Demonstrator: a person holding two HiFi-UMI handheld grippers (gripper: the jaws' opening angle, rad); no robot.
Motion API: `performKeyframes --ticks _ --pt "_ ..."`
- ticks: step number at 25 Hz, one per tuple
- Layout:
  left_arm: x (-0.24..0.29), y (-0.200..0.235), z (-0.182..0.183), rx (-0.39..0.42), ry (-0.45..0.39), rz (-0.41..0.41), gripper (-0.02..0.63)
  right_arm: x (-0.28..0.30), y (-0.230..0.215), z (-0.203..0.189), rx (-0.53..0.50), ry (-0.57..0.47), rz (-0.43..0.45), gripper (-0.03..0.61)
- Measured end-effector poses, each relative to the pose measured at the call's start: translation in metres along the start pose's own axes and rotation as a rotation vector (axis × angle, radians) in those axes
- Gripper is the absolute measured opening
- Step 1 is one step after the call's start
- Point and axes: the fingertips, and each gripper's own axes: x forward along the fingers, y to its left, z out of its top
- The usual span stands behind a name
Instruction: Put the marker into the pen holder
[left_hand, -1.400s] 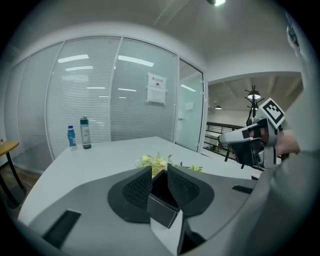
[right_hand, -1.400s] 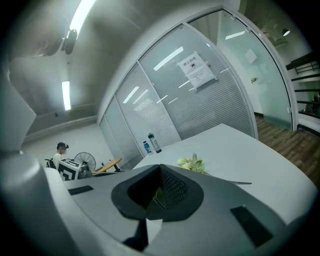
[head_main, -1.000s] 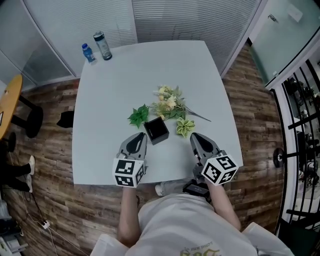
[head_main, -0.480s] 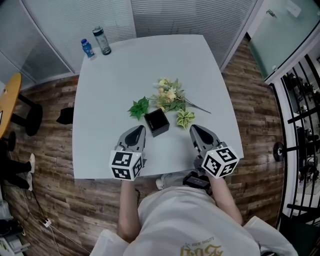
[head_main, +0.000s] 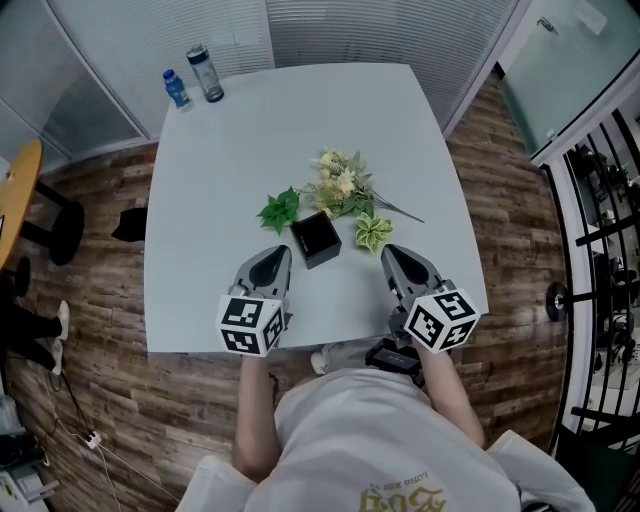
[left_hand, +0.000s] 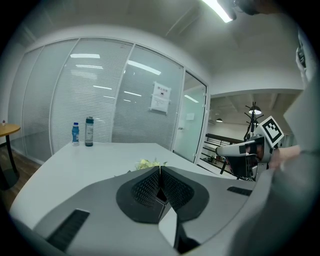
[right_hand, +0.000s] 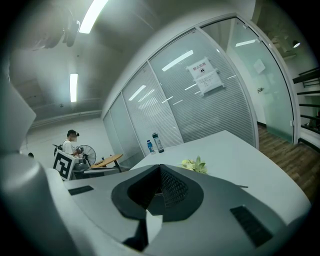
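Observation:
The black square pen holder stands on the white table near its front edge, and it looks empty from above. No marker shows in any view. My left gripper is just left of the holder and a little nearer me, jaws shut with nothing between them. My right gripper is to the holder's right, apart from it, jaws also together and empty. The holder is mostly hidden behind the jaws in both gripper views.
A bunch of artificial flowers lies just behind the holder, with a green leaf to its left and a pale one to its right. Two bottles stand at the far left corner. A wooden side table is at the left.
The head view has shifted slightly. Both grippers stay in much the same places beside the pen holder, a touch nearer the front edge.

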Motion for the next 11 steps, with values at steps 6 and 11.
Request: performKeyframes --ticks 6,11 --pt "0.0035 -0.0013 -0.002 -0.009 0.01 -0.016 0.014 0.0051 0.0002 -0.0004 -0.002 0.008 0.009 0.015" --pt "0.0043 -0.0021 -0.0026 -0.007 0.012 -0.022 0.014 0.008 0.0027 -0.0009 -0.006 0.013 0.016 0.015"
